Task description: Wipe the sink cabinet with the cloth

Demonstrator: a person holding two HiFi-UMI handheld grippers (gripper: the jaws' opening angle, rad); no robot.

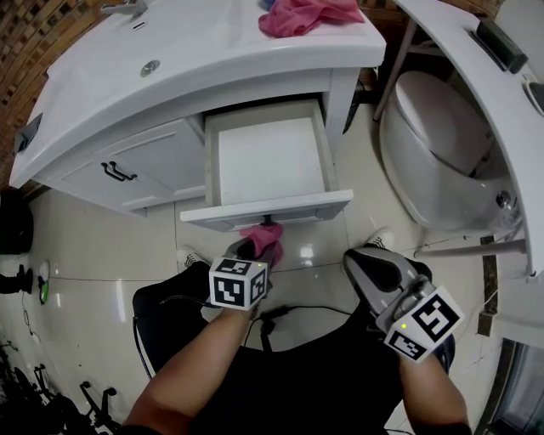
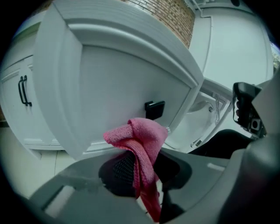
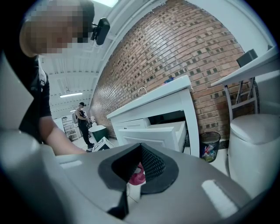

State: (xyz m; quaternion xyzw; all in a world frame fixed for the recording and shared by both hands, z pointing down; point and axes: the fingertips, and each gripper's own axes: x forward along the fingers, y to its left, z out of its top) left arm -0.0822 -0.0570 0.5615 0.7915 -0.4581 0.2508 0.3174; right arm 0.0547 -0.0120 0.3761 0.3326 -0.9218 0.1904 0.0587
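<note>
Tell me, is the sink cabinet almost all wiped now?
Hard to say what is clean: no wiped patch shows. The drawer is pulled open. The left gripper is shut on the pink cloth, close to the drawer's front. The right gripper is shut and empty. Probably left to do: the doors and the countertop, where a second pink cloth lies.

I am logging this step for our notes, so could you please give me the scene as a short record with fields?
Left gripper: shut on pink cloth, held at the drawer front; contact unclear
Right gripper: shut, empty, held away from the cabinet
Drawer: pulled open, inside bare
Sink cabinet: white; second pink cloth lies on its top
Beside it: toilet
</note>
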